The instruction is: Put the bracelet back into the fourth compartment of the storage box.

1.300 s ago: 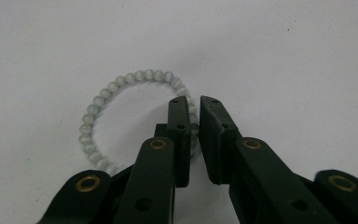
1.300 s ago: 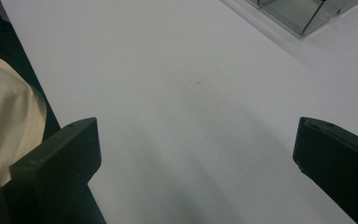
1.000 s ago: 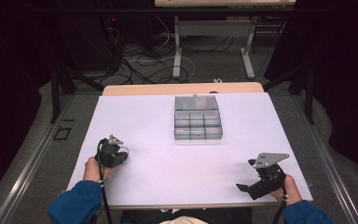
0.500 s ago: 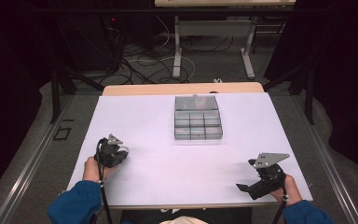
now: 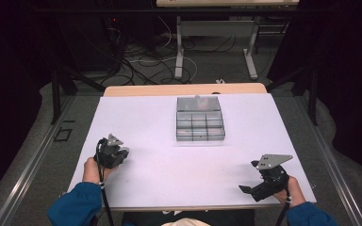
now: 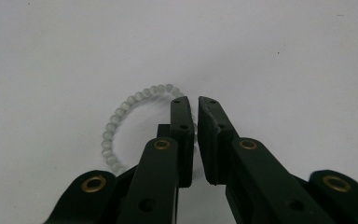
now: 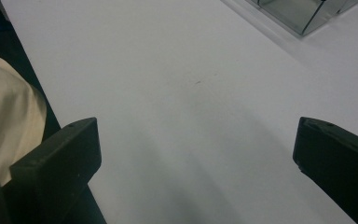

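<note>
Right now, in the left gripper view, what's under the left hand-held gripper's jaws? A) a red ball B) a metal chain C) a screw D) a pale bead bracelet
D: a ring of small pale beads, the bracelet, lies on the white table, and the left hand-held gripper has its jaws nearly closed across the right side of the loop.

My right gripper [image 7: 196,158] has its jaws spread wide, one at each lower corner, nothing between them. Bare white table [image 7: 177,79] runs ahead. Far right, the corner of a clear compartment box [image 7: 303,14] sits on it. Near left, cream cloth [image 7: 4,121] beyond the table edge.
</note>
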Available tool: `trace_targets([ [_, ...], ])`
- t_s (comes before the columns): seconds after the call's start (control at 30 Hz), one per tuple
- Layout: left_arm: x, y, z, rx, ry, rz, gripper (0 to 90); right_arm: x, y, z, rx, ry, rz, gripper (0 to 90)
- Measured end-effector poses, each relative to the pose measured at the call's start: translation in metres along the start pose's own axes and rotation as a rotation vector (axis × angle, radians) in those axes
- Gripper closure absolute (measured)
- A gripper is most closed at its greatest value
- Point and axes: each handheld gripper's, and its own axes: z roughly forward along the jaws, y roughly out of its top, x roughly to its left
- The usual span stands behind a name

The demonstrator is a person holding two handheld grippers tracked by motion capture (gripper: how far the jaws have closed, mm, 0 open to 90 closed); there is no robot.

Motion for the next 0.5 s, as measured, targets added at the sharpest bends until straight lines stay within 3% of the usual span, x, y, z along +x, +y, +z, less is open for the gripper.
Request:
trace_targets([
  [0.5,-0.0008,0.003,-0.0103,-0.029,0.024,0.009,85.0,0.0001,0.0,0.0,0.001,0.0,-0.001,0.6],
])
